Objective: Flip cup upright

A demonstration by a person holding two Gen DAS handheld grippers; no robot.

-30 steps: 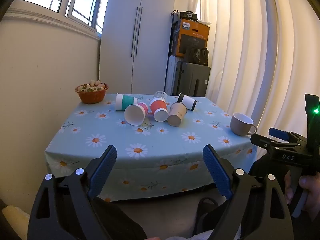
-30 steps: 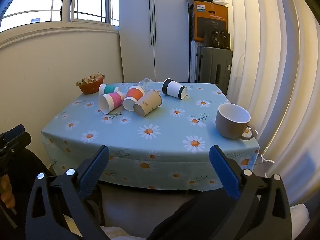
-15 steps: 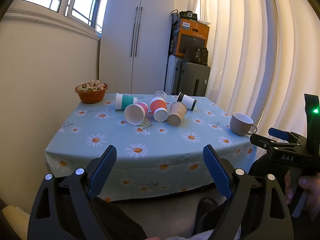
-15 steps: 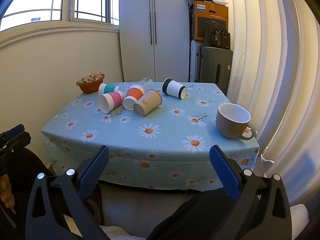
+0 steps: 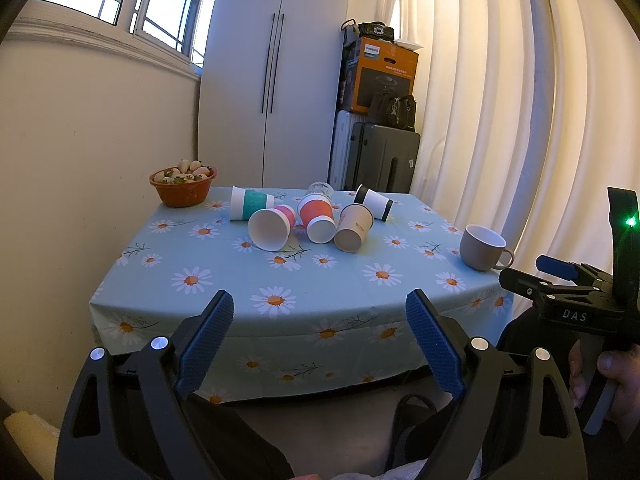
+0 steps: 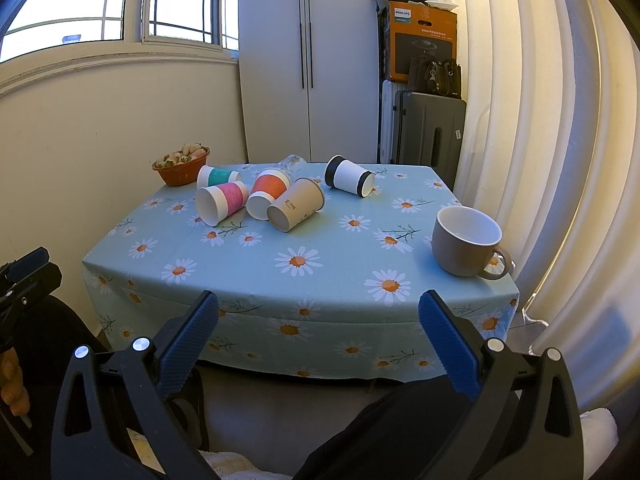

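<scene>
Blue daisy-printed cloth is being seen draped over the surface (image 6: 256,280), and on it five paper cups are being shown lying on their sides in a loose cluster toward the far half. The teal-banded cup (image 6: 218,176) is being seen farthest left, just beside the orange bowl (image 6: 181,170) of pale fruit at the far left corner. The pink-banded cup (image 6: 221,203) is lying in front of it with its mouth turned toward the camera, the orange-banded cup (image 6: 267,193) is lying just beside that one, and the plain brown cup (image 6: 296,210) is touching the orange-banded one. The white cup with black ends (image 6: 349,176) is lying apart to the right, and a clear glass (image 6: 292,162) is being partly hidden behind the cluster. A grey mug (image 6: 466,240) is being seen standing upright near the right front corner, well apart from the paper cups. The left tool (image 5: 320,336) is being held back from the near edge of the surface with its jaws spread wide and nothing between them, and the right tool (image 6: 318,328) is likewise being held released and empty short of the near edge. In the left wrist view, the right tool's black body is being gripped by the right hand (image 5: 612,384) at the frame's right side. A white wardrobe (image 6: 308,60), a stacked orange box (image 6: 422,40) and pale curtains (image 6: 540,100) are being shown behind.
</scene>
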